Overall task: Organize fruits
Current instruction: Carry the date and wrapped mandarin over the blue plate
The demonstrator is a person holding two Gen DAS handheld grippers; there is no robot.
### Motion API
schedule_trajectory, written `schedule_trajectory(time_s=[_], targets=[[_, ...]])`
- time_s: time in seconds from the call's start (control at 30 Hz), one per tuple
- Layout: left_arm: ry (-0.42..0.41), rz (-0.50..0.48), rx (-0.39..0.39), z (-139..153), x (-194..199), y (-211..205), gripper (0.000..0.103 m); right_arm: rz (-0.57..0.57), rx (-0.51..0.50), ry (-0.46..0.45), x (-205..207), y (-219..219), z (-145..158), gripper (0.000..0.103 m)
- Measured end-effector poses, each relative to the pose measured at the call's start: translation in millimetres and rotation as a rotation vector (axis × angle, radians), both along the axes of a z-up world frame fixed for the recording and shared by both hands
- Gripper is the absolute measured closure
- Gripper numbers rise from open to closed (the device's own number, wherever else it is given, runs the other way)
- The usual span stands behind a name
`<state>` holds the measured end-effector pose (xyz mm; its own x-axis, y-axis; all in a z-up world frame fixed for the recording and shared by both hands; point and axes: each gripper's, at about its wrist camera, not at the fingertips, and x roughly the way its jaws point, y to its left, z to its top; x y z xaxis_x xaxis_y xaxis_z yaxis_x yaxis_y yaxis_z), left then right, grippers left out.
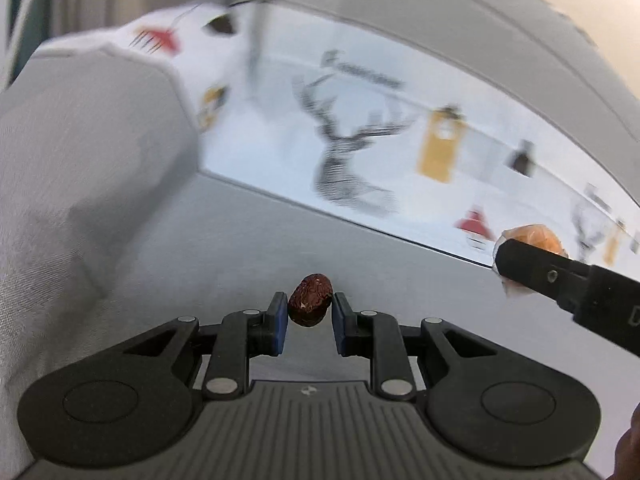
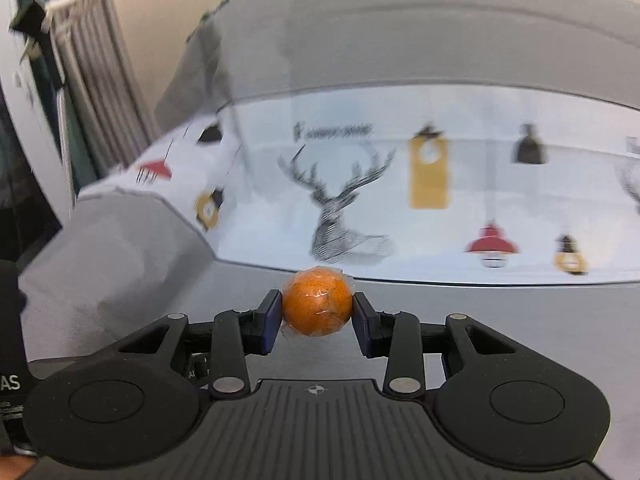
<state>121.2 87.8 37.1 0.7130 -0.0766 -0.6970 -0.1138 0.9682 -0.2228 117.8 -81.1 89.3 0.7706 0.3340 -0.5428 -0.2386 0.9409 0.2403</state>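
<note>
Left wrist view: left tool (image 1: 310,309) pinches a wrinkled date (image 1: 310,300) only at its ends; it may twist free. Right tool (image 2: 317,309), at 3 o'clock, clamps a film-wrapped orange (image 2: 317,301); the film could slip.

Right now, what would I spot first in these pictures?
An orange wrapped in clear film, pinched in the right gripper, middle of the right view. Then a wrinkly red date squeezed in the left gripper. Behind both is a white cloth with a deer print.

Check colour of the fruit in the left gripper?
Dark reddish-brown, wrinkled, like a dried date. Clearest in the left wrist view, pinched between the left gripper fingers.
</note>
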Motion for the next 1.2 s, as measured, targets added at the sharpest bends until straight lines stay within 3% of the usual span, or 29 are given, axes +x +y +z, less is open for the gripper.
schedule_trajectory(time_s=[0.1,0.2,0.33,0.4,0.67,1.03,1.2], targets=[[-0.031,-0.072,0.012,9,-15,-20,0.077,-0.052,0.034,-0.014,-31,-33,9,0.063],[-0.087,-0.154,0.076,9,-45,-37,0.077,-0.103,0.040,-0.031,-62,-61,8,0.063],[-0.009,-0.224,0.089,-14,-61,-58,0.078,-0.171,0.045,0.009,-92,-89,-20,0.063],[-0.022,-0.256,0.092,-12,-64,-63,0.078,-0.194,0.043,0.049,-98,-96,-35,0.063],[0.010,-0.257,0.089,-13,-59,-65,0.078,-0.310,0.056,0.116,-91,-128,-58,0.064],[0.030,-0.282,0.081,-22,-53,-69,0.078,-0.334,0.078,0.176,-79,-136,-70,0.064],[0.082,-0.354,-0.029,-31,-46,-71,0.078,-0.350,0.062,0.225,-73,-138,-79,0.064]])
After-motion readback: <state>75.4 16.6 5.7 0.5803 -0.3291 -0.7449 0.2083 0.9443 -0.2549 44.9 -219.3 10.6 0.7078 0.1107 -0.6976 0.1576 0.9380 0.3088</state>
